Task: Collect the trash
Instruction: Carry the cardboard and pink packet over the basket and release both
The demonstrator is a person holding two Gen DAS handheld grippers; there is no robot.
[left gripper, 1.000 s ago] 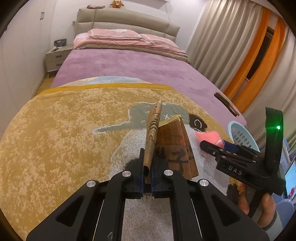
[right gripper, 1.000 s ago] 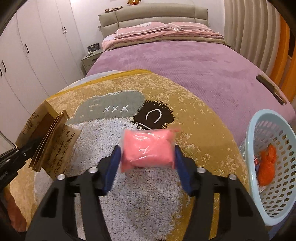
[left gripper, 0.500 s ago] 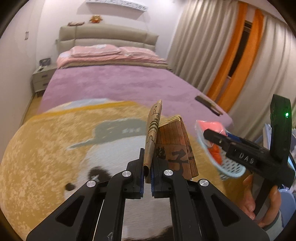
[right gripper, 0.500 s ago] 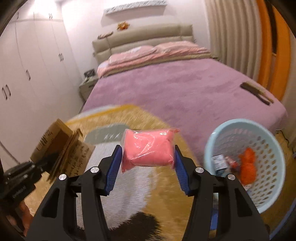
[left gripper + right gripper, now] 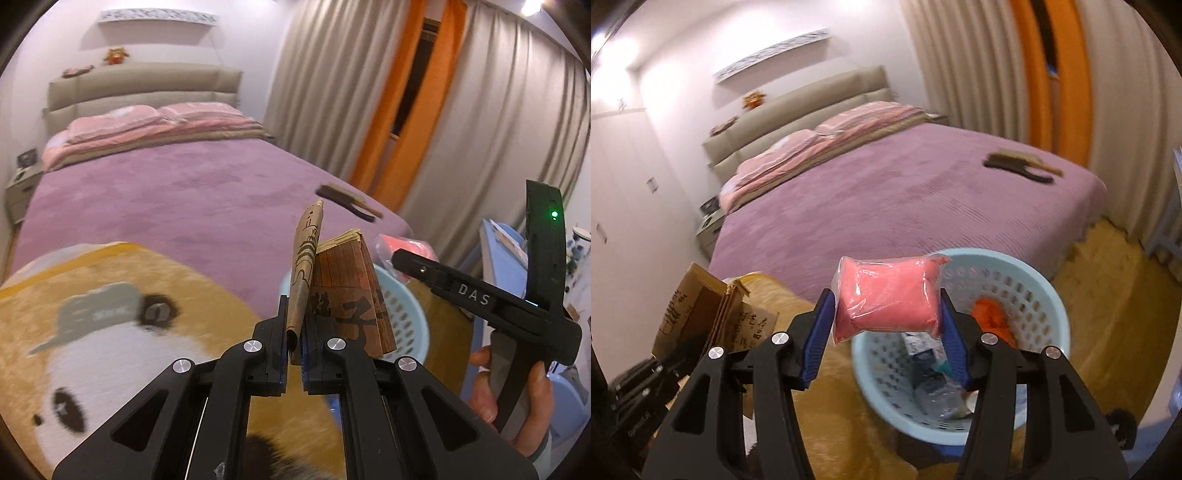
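Observation:
My left gripper (image 5: 294, 332) is shut on a folded brown paper booklet (image 5: 343, 295) with black writing, held upright in the air. It also shows at the left of the right wrist view (image 5: 713, 314). My right gripper (image 5: 886, 332) is shut on a pink packet in clear plastic (image 5: 888, 295) and holds it just above the near rim of a light blue plastic basket (image 5: 1041, 295). The basket holds an orange item (image 5: 991, 317) and several wrappers. In the left wrist view the basket (image 5: 406, 314) sits behind the booklet, with the right gripper (image 5: 410, 258) over it.
A yellow panda rug (image 5: 110, 314) covers the floor at the foot of a bed with a purple cover (image 5: 905, 192). A dark brush (image 5: 1019, 164) lies on the bed's corner. Curtains (image 5: 480, 129) hang at the right. A blue cabinet (image 5: 502, 258) stands beyond the basket.
Both grippers have swung to the right, away from the rug's middle. The basket has come under the pink packet. Both holds are unchanged.

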